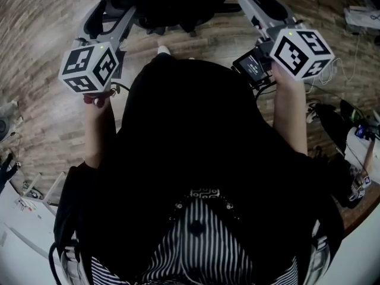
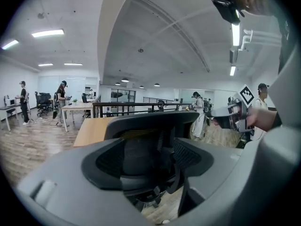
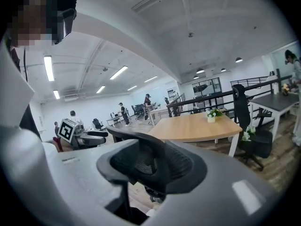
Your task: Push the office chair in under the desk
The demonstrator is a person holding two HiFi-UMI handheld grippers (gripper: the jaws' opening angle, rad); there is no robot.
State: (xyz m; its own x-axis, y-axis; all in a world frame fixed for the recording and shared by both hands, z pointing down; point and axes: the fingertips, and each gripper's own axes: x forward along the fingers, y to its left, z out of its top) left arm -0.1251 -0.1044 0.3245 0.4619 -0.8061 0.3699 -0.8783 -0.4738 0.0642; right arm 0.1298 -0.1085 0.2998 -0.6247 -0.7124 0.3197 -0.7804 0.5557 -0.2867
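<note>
Jaws apart and holding nothing, my left gripper (image 1: 113, 13) and right gripper (image 1: 258, 2) flank the black mesh office chair (image 1: 166, 5), cropped at twelve o'clock.

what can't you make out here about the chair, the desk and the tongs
Head view: the office chair is cut off by the top edge and too dark for detail.
Gripper views: the desk stands behind the chair, partly covered by it, so the gap is unclear; the head view misses it.
All views: whether the left tongs or right tongs touch the chair; their grey bodies block it.
</note>
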